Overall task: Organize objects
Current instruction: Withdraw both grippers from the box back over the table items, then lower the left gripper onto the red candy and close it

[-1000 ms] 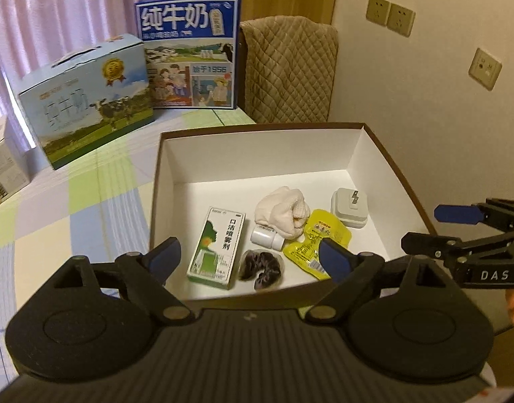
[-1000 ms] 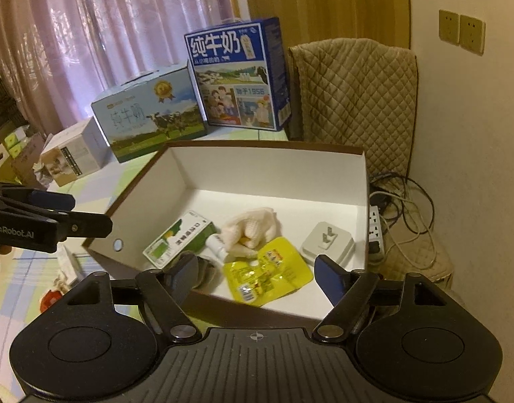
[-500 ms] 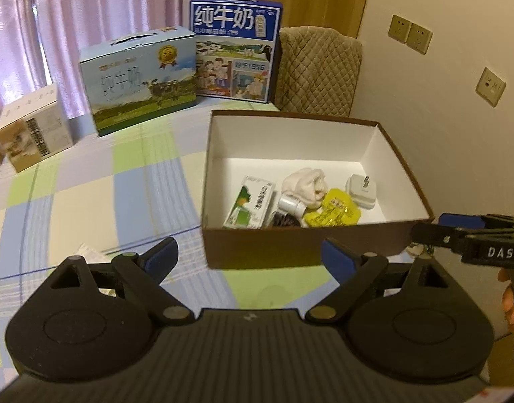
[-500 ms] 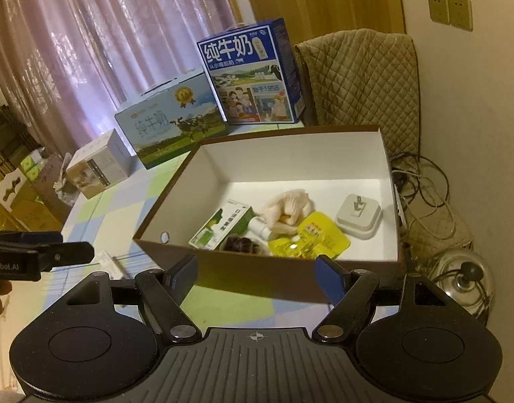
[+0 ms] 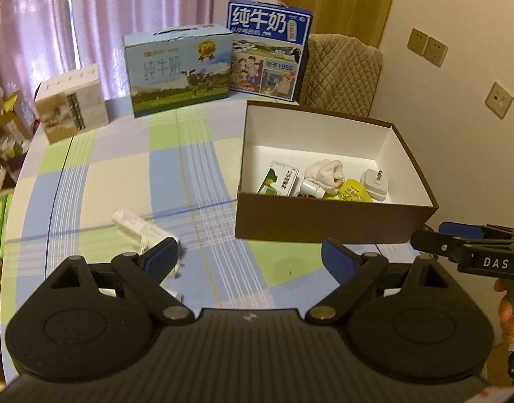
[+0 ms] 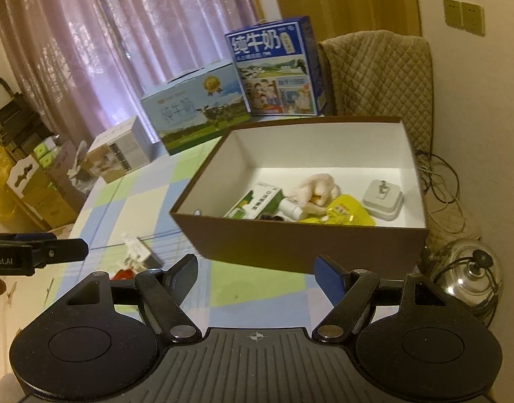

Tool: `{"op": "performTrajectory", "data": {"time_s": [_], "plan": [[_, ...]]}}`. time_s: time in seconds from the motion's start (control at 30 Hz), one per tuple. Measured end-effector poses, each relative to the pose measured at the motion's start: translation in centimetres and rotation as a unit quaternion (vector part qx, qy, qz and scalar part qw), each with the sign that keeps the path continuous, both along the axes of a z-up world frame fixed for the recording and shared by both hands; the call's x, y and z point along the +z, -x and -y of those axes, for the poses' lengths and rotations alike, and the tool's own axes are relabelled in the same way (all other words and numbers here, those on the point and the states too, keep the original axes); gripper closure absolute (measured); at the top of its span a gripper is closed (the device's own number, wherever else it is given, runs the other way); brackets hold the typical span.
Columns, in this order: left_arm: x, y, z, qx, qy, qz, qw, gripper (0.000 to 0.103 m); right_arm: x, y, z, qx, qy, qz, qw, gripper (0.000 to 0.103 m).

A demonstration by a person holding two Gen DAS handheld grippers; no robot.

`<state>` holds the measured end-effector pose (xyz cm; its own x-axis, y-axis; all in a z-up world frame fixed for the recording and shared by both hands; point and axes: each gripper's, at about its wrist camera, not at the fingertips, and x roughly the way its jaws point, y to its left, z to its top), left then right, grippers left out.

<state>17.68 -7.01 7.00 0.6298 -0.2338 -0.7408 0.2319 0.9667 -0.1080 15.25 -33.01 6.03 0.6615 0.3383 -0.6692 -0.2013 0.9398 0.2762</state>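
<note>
A brown box [image 5: 324,221] [image 6: 290,245] with a white inside stands on the checked tablecloth. It holds a green-and-white medicine carton [image 5: 279,178] [image 6: 255,201], a white bottle [image 5: 312,188], a cream cloth bundle [image 5: 325,173] [image 6: 315,186], a yellow pouch [image 5: 352,193] [image 6: 341,211] and a white charger [image 5: 374,181] [image 6: 382,198]. My left gripper [image 5: 248,257] is open and empty, short of the box. My right gripper [image 6: 257,273] is open and empty, facing the box's near wall. A white packet [image 5: 139,226] [image 6: 136,247] lies on the cloth left of the box.
Two milk cartons [image 5: 178,70] [image 5: 267,55] and a small white carton [image 5: 70,102] stand along the table's far edge. A quilted chair back [image 5: 341,74] is behind the box. A red item [image 6: 124,273] lies near the packet. A metal kettle [image 6: 468,275] and cables are on the floor at right.
Both grippers have pulled back and up from over the box, so it now looks smaller and farther. The white packet on the cloth has come into view. Both stay open.
</note>
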Motion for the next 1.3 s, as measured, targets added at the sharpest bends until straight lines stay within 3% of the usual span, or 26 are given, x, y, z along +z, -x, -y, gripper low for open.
{"op": "performTrajectory", "data": {"time_s": [0.2,0.6,1.3], "plan": [[-0.8,2.0,-2.8,0.034,0.006,-0.013,0.9993,0.012,-0.4,0.5,-2.2,0.021,-0.004,-0.002,1.000,0.029],[-3.3,4.6,-8.2,0.097,-0.020,-0.048,0.9940,0.012,-2.5,1.0,-7.0,0.077,0.000,-0.026,0.997,0.029],[-5.4,5.3,-10.9,0.130,-0.031,-0.074,0.9883,0.012,-6.1,0.6,-12.6,0.137,0.007,-0.064,0.989,0.029]]}}
